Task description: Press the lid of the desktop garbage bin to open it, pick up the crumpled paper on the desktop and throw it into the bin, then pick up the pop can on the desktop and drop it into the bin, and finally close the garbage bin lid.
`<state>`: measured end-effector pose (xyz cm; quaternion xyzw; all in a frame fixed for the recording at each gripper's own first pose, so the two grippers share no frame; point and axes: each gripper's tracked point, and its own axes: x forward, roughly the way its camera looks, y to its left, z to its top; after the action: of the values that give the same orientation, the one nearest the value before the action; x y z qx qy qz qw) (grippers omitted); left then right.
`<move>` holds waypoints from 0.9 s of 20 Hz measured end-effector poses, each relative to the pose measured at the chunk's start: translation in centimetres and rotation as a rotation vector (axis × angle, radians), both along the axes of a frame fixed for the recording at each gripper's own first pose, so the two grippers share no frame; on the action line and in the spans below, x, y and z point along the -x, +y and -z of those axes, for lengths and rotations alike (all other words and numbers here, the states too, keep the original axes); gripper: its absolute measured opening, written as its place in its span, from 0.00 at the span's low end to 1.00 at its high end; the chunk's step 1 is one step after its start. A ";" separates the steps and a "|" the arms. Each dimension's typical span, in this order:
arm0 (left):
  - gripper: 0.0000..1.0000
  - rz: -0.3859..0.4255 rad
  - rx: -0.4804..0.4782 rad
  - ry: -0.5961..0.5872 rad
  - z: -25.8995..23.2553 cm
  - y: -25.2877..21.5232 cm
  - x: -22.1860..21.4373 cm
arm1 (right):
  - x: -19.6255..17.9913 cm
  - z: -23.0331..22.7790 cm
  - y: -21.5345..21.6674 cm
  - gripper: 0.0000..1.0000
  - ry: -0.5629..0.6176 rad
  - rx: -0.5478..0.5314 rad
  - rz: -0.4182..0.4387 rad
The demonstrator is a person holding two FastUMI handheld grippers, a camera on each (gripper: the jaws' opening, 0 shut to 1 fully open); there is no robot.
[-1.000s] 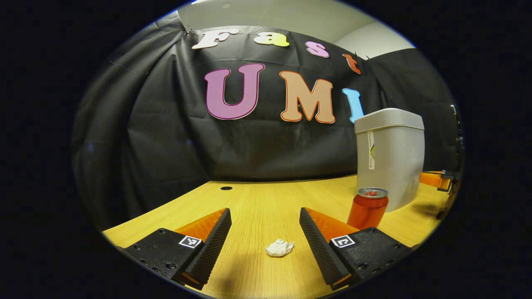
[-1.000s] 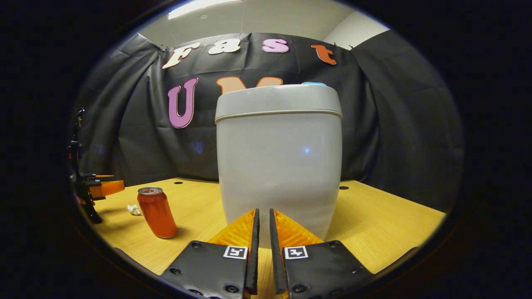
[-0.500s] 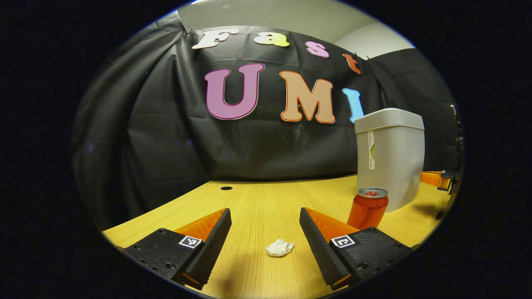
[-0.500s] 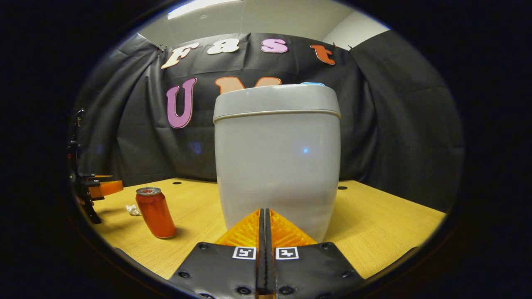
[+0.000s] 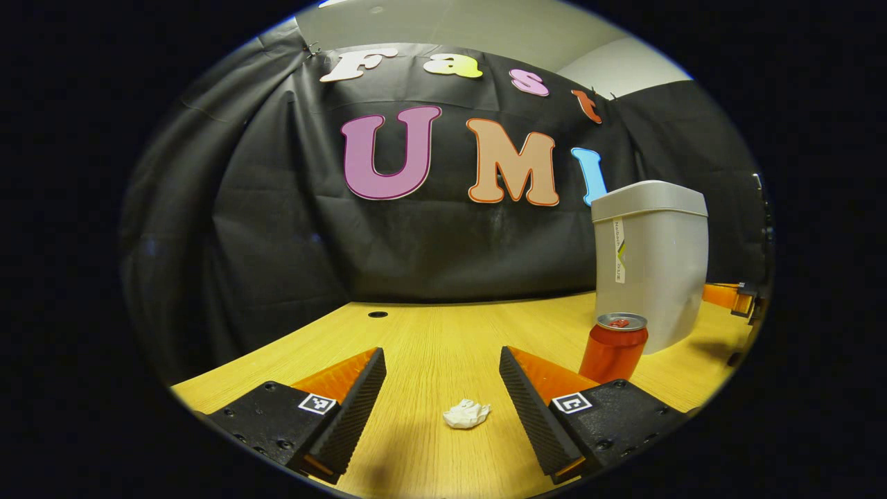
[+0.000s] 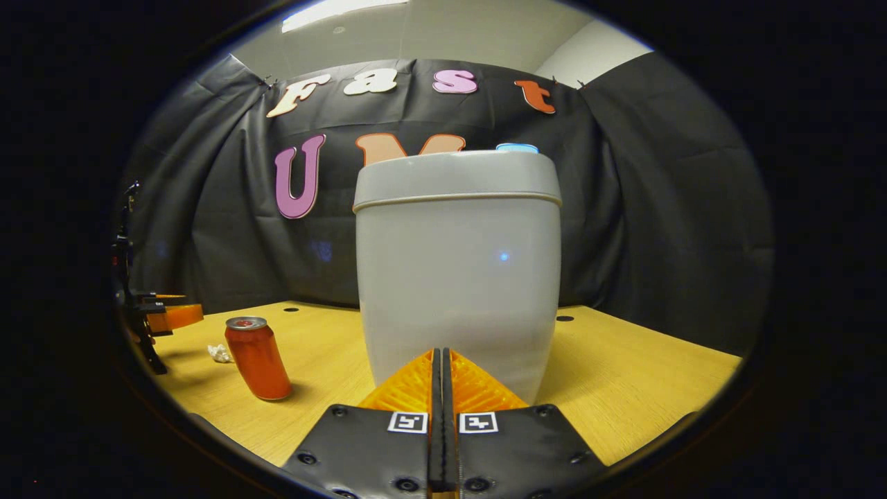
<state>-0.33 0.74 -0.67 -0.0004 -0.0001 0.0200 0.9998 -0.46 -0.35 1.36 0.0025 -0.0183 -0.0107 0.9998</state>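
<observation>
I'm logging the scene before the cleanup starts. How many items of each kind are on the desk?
Garbage bin: 1
Pop can: 1
Crumpled paper: 1
Total: 3

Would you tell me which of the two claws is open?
The left claw, its fingers spread around the crumpled paper; the right claw is shut before the bin.

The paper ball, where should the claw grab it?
Probably across the middle of the crumpled paper, coming down from above. It is small, lumpy and lies flat on the table, already between the open fingers of the left gripper.
</observation>
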 end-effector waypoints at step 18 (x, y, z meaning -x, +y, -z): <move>0.97 0.002 0.001 -0.002 0.0 0.1 0.1 | 0.8 -14.7 -0.4 0.02 -0.032 0.001 -0.072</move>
<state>-0.38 0.81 -0.71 -0.0009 -0.0010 0.0188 0.9998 -1.24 -0.78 16.10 0.0028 -0.0343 0.0254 0.9991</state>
